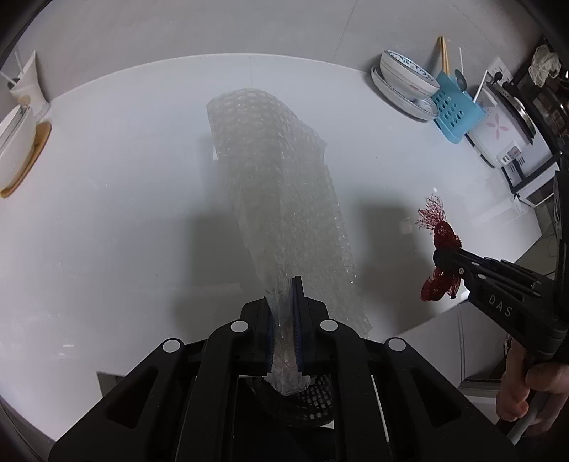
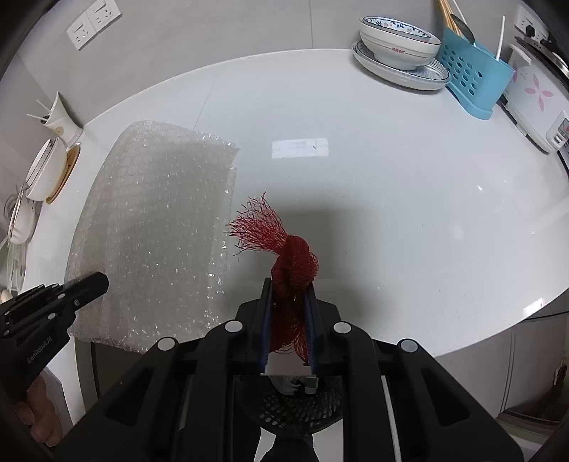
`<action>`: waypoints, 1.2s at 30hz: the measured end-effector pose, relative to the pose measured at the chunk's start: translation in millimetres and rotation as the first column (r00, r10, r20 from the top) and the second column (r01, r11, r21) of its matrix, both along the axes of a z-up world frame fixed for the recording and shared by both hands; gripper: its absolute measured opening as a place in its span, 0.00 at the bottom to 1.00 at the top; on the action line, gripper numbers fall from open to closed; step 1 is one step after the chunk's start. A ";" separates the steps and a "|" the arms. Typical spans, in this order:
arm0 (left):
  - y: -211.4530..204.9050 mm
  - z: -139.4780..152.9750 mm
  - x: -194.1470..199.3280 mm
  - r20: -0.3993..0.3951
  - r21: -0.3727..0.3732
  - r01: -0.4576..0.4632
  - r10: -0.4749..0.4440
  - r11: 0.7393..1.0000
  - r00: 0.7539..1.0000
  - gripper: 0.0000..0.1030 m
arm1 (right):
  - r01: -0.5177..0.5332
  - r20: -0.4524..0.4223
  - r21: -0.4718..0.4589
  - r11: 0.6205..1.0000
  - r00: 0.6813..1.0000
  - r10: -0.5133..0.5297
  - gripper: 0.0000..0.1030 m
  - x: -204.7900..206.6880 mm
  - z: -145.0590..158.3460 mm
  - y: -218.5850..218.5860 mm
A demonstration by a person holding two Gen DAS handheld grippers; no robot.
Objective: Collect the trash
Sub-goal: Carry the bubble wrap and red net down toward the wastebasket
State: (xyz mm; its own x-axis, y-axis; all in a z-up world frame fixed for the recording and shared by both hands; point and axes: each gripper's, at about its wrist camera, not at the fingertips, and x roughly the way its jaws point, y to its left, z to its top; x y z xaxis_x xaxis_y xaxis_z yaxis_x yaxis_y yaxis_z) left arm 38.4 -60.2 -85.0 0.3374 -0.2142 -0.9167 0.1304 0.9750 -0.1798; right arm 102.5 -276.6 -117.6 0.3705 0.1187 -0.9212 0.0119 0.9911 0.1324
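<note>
My left gripper (image 1: 283, 284) is clamped on the bubble wrap (image 1: 277, 184); my right gripper (image 2: 288, 288) is pinched on the red mesh (image 2: 288, 263) (both raised above the counter).

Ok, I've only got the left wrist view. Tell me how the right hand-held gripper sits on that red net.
Observer: The right hand-held gripper has the red net pinched between both blue pads, with the knot poking out past the fingertips.
Operator: Now describe the bubble wrap from that side.
Observer: The bubble wrap hangs as one broad sheet, and the left hand-held gripper holds it near one edge.
Operator: Give me the wall I can't see.
Observer: Wall sockets sit above the far left of the table.
</note>
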 end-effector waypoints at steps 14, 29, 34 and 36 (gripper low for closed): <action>-12.4 -4.5 -75.7 0.001 -0.005 0.013 -0.013 1.000 1.000 0.07 | -0.022 0.020 0.008 1.000 1.000 0.021 0.15 -54.3 -3.2 -9.3; -40.8 -43.2 -138.2 -0.097 -0.007 0.063 -0.064 0.998 0.993 0.07 | -0.034 -0.021 0.009 0.999 0.999 0.035 0.15 -111.3 -37.1 -21.7; -51.8 -76.2 -152.5 -0.159 0.033 0.093 -0.086 0.995 0.984 0.07 | -0.056 -0.040 -0.001 0.998 0.998 0.056 0.15 -130.6 -55.9 -24.7; -54.5 -90.3 -157.8 -0.184 0.044 0.099 -0.089 0.994 0.979 0.07 | -0.062 -0.048 -0.008 0.998 0.997 0.062 0.15 -137.5 -64.7 -26.8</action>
State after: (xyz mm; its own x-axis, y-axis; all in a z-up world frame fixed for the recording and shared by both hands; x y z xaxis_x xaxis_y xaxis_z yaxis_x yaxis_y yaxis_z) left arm -119.4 -114.7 -175.3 0.1450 -0.1873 -0.9715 0.1916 0.9686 -0.1582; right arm -35.0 -303.5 -182.3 0.3185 0.1311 -0.9388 -0.0437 0.9914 0.1236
